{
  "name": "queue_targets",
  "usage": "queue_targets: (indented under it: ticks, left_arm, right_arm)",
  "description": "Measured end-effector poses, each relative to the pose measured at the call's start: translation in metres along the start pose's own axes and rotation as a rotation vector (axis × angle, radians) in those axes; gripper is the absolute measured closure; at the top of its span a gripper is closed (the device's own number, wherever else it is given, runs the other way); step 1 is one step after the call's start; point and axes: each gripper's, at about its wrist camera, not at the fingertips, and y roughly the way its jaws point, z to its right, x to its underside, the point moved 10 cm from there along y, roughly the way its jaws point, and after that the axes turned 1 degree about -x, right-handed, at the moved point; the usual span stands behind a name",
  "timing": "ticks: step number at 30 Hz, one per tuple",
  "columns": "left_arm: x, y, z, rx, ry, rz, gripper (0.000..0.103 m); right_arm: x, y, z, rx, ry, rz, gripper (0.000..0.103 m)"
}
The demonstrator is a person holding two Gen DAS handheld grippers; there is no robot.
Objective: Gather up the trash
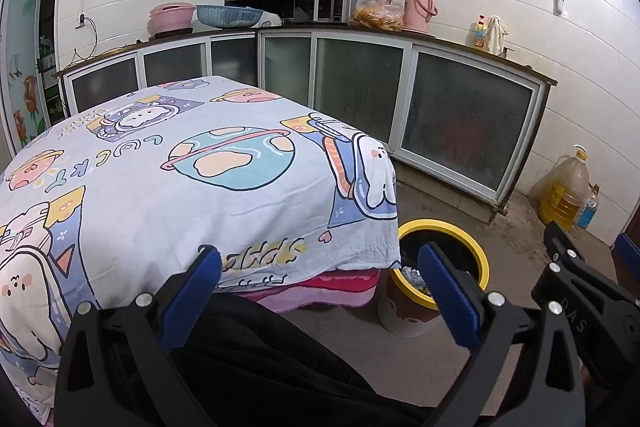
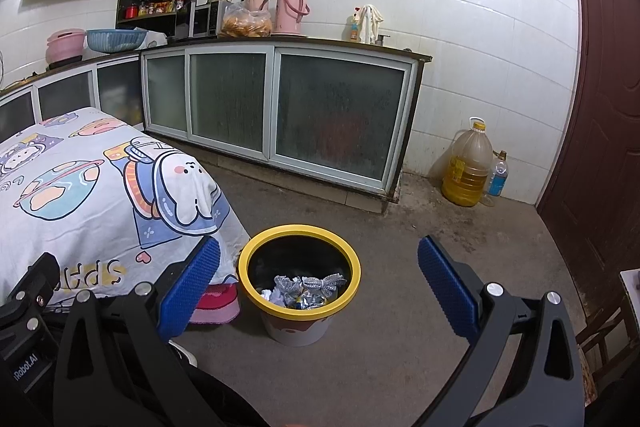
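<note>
A white trash bin with a yellow rim (image 2: 300, 269) stands on the floor by the table corner and holds several crumpled silver wrappers (image 2: 308, 289) and paper. It also shows in the left wrist view (image 1: 444, 269). My right gripper (image 2: 319, 279) is open and empty, held above and in front of the bin. My left gripper (image 1: 320, 283) is open and empty over the near edge of the table (image 1: 180, 163), which has a cartoon cloth. No trash shows on the cloth.
A kitchen counter with glass-door cabinets (image 2: 280, 107) runs along the back. An oil jug (image 2: 468, 167) and a small bottle (image 2: 498, 175) stand on the floor by the wall. A dark red door (image 2: 600, 107) is at the right. The right gripper's body (image 1: 580, 283) shows at the right of the left wrist view.
</note>
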Motion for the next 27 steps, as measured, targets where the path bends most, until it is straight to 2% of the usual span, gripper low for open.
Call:
queue_targets:
  ticks: [27]
  left_arm:
    - [0.0005, 0.0006, 0.0012, 0.003, 0.004, -0.003, 0.008]
  right_arm:
    - [0.0021, 0.0016, -0.0016, 0.001, 0.001, -0.009, 0.008]
